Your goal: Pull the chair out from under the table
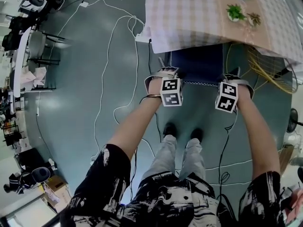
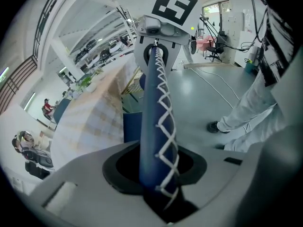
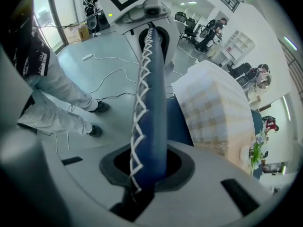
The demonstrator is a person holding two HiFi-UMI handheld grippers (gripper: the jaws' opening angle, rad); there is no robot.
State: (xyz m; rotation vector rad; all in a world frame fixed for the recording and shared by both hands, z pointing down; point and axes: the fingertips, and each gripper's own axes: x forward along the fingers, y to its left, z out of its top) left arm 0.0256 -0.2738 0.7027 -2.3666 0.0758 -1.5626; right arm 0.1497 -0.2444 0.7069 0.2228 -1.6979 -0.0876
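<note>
Head view: my left gripper [image 1: 166,75] and right gripper [image 1: 233,82] clamp the chair [image 1: 196,63] by its rail.
Rail runs left-right; seat partly under the table [image 1: 189,13]; cables [image 1: 109,56] lie left.

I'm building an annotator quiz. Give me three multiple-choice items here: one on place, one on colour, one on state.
1. Relative to the table, the chair stands: A on top; B at its edge; C far off.
2. The chair's back is: A red; B green; C blue.
3. The left gripper and right gripper are: A both shut on the chair's back; B both open; C one open.
Answers: B, it meets the table's hanging edge; C, blue with white lacing; A, both gripper views show it clamped.
</note>
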